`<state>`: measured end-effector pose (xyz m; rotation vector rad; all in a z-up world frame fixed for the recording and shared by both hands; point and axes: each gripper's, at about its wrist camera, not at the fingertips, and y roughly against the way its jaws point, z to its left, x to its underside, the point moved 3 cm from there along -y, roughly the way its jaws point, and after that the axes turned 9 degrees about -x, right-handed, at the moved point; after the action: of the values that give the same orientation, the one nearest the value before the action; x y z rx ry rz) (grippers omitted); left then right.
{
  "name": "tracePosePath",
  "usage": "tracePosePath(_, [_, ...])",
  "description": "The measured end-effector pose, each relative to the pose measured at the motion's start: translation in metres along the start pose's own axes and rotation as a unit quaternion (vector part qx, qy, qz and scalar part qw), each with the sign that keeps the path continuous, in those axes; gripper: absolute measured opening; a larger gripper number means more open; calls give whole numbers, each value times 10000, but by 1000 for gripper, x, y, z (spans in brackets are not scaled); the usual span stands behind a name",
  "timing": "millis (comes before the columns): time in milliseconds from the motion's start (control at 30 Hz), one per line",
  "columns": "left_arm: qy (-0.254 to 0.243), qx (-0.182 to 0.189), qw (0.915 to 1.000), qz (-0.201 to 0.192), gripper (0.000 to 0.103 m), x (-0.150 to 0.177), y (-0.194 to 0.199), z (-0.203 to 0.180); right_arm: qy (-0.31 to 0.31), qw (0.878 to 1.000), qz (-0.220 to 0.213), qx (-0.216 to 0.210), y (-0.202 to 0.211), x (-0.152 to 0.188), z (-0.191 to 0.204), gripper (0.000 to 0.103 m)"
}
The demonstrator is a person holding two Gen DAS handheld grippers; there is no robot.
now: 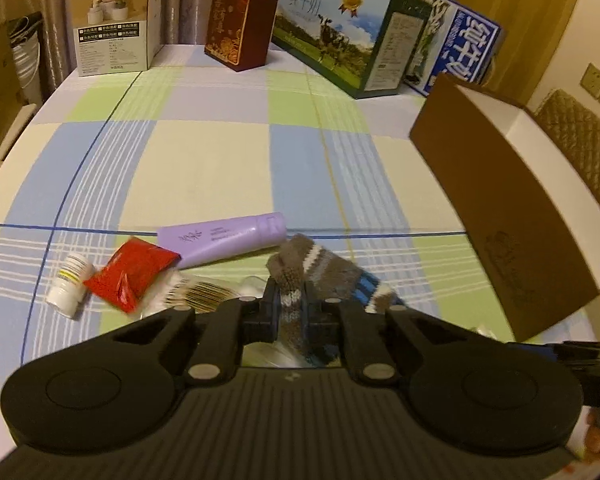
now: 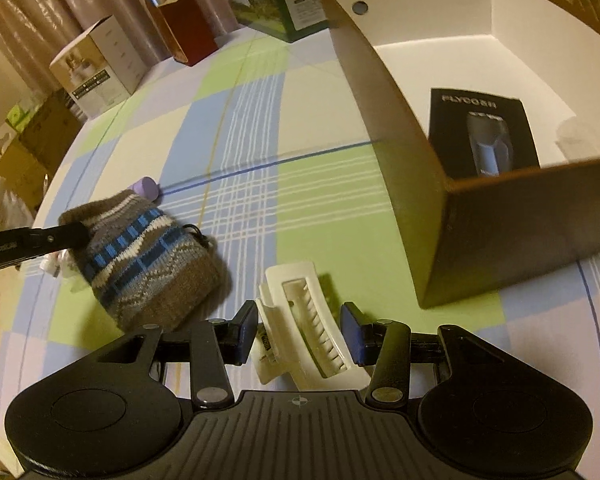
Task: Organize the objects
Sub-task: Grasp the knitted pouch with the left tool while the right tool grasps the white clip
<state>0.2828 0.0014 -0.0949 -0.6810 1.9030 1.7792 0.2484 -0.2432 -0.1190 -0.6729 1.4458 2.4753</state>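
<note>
We clamp the left gripper [image 1: 291,312] fully onto a fold of the soft, striped knitted pouch [image 2: 148,268], which lies on the checked tablecloth [image 1: 228,160] beside a smooth lilac tube [image 1: 220,238]. Our right gripper [image 2: 298,332] grips the rigid white toothed hair claw [image 2: 304,320] across its width, near the open brown cardboard box [image 2: 400,128].

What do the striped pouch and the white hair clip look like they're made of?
Striped pouch: knitted yarn, probably wool or acrylic, matte and fuzzy; stitch rows and zigzag bands show.
White hair clip: likely hard moulded plastic, smooth with a slight sheen; rigid teeth and crisp edges.
</note>
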Motion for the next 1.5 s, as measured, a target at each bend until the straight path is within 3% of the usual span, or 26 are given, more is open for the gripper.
tracePosePath(200, [-186,376,9990,-122,7,9,35,-13,-162,9998,30,-125,11,6,-6,40])
tracePosePath(333, [-284,595,9978,45,7,27,57,-14,-170,9998,-8,-135,22,10,-9,41])
tracePosePath(467, [-581,498,9962,423,7,62,68,-2,-151,9998,-5,-128,32,15,-13,41])
tracePosePath(567, [-703,188,9932,909,9,91,65,14,-90,9999,52,-95,37,19,-16,41])
tracePosePath(667, [-815,-68,9914,1023,29,107,70,27,-76,9999,97,-69,39,24,-18,41])
tracePosePath(700, [-853,-88,9916,967,40,108,72,28,-76,9999,103,-61,39,25,-18,41])
tracePosePath(733, [-885,-106,9920,899,58,107,74,29,-79,9999,110,-55,40,26,-19,41])
tracePosePath(800, [-963,-107,9931,659,78,101,77,28,-70,9999,116,-64,40,28,-18,41])
tracePosePath(900, [-1372,74,9899,347,92,87,70,11,-51,9999,107,-47,43,30,-18,41])
tracePosePath(1000, [-2137,260,9764,197,95,81,53,-11,-76,10000,64,-7,48,32,-19,41])
tracePosePath(1100, [-2781,196,9602,191,95,80,33,-27,-147,9999,20,51,54,35,-23,41])
tracePosePath(1267, [-3275,201,9442,278,97,80,6,-37,-336,9993,-12,152,62,43,-31,41])
tracePosePath(1333, [-3333,174,9421,341,94,80,-3,-37,-398,9990,-23,190,65,45,-34,41])
tracePosePath(1400, [-3224,265,9454,395,88,78,-4,-36,-444,9987,-30,229,66,46,-37,41])
tracePosePath(1500, [-2981,474,9520,510,60,75,-4,-35,-481,9985,-25,268,68,47,-40,41])
